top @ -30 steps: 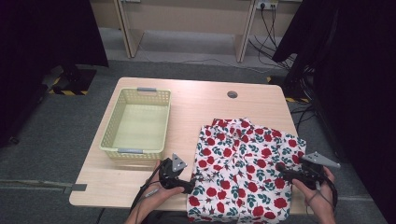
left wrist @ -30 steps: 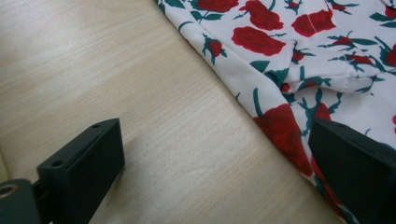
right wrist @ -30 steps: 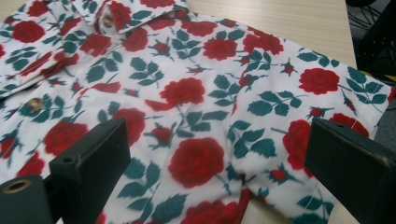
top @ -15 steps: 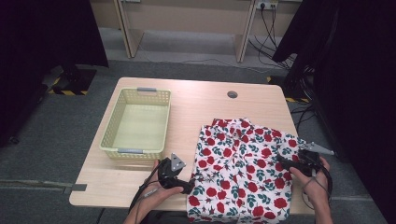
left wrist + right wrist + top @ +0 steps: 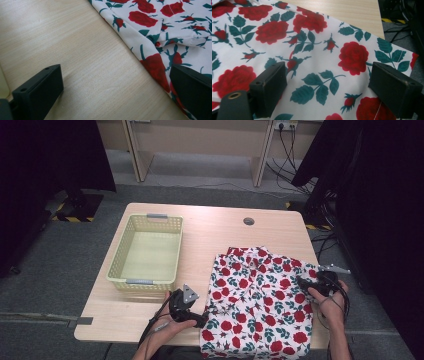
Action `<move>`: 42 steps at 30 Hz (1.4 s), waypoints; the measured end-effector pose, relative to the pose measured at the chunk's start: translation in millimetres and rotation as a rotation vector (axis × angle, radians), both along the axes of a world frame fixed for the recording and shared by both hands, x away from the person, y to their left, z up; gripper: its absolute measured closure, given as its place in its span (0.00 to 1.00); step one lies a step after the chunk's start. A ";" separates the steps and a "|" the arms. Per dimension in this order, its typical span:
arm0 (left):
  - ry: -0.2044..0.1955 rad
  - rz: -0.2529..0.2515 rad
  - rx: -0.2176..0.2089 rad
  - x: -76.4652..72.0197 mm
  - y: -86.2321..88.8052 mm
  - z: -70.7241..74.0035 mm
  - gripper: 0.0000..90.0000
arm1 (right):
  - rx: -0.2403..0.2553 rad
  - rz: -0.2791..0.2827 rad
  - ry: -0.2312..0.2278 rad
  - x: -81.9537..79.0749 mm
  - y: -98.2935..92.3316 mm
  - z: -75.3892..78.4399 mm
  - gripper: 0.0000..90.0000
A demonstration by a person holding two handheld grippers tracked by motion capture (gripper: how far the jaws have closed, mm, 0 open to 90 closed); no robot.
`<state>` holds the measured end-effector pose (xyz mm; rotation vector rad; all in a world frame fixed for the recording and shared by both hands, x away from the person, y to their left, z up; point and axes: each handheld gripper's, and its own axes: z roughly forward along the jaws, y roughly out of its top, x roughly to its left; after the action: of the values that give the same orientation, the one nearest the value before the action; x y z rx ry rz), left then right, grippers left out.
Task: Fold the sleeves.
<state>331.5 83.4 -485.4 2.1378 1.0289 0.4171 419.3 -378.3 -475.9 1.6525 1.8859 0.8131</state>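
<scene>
Rose-print shirt [image 5: 260, 302] lies flat on the table's [image 5: 210, 232] right half, thin n floppy imo, so pinch edges/hems; left gripper [image 5: 192, 316] wide by its left edge; right gripper [image 5: 302, 282] wide over the cloth, jaws just been closing a bit w/ fabric under them, nothing pinched yet.

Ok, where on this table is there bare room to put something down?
Bare wood runs along the far edge of the table, around the cable hole, and down the strip between the yellow basket and the rose-print garment. The near right is crowded: the garment covers it, with the right tool over its edge.
</scene>
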 end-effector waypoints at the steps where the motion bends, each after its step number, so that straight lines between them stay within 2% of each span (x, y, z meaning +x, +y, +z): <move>1: 0.000 0.000 0.000 0.0 0.0 0.0 0.00 | 0.000 -0.002 -0.003 0.3 -0.1 -0.2 0.16; 4: 0.000 0.000 0.000 0.0 0.0 0.0 0.00 | 0.000 0.002 -0.002 0.1 -1.4 0.3 0.17; 8: 0.000 0.000 0.000 0.0 0.0 0.0 0.00 | 0.024 0.003 -0.016 -2.7 -4.2 3.3 0.17; 10: 0.000 0.000 0.000 0.0 0.0 0.0 0.00 | 0.007 -0.009 -0.022 -4.0 -8.1 5.5 0.17; 12: 0.000 0.000 0.000 0.0 0.0 0.0 0.00 | 0.011 -0.026 -0.019 -5.8 -12.9 6.1 0.18; 15: 0.000 0.000 0.000 0.0 0.0 0.0 0.00 | 0.010 -0.020 -0.011 -6.9 -17.3 0.9 0.20; 17: 0.000 0.000 0.000 0.0 0.0 0.0 0.00 | -0.020 -0.005 -0.017 -7.6 -16.9 0.4 0.24; 19: 0.000 0.000 0.000 0.0 0.0 0.0 0.00 | -0.021 0.008 -0.015 -8.3 -16.8 1.6 0.31; 25: 0.000 0.000 0.000 0.0 0.0 0.0 0.00 | -0.024 0.014 -0.030 -11.2 -18.7 4.3 0.71; 27: 0.000 0.000 0.000 0.0 0.0 0.0 0.00 | -0.029 0.039 -0.037 -11.7 -18.2 4.1 0.82; 29: 0.000 -0.001 0.002 0.0 0.1 0.0 0.00 | -0.040 0.063 -0.039 -12.1 -16.6 4.2 0.88; 32: 0.000 0.000 0.000 0.0 0.0 0.0 0.00 | -0.041 0.086 -0.045 -12.4 -13.5 5.2 0.94; 36: 0.000 0.000 0.000 0.0 0.0 0.0 0.00 | -0.048 0.106 -0.074 -14.0 -8.4 9.7 0.95; 42: 0.000 0.000 0.000 0.0 0.0 0.0 0.00 | -0.058 0.142 -0.140 -18.8 3.6 27.4 0.95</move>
<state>331.5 83.4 -485.4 2.1378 1.0291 0.4176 400.5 -374.7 -448.5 1.4019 1.9263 0.8980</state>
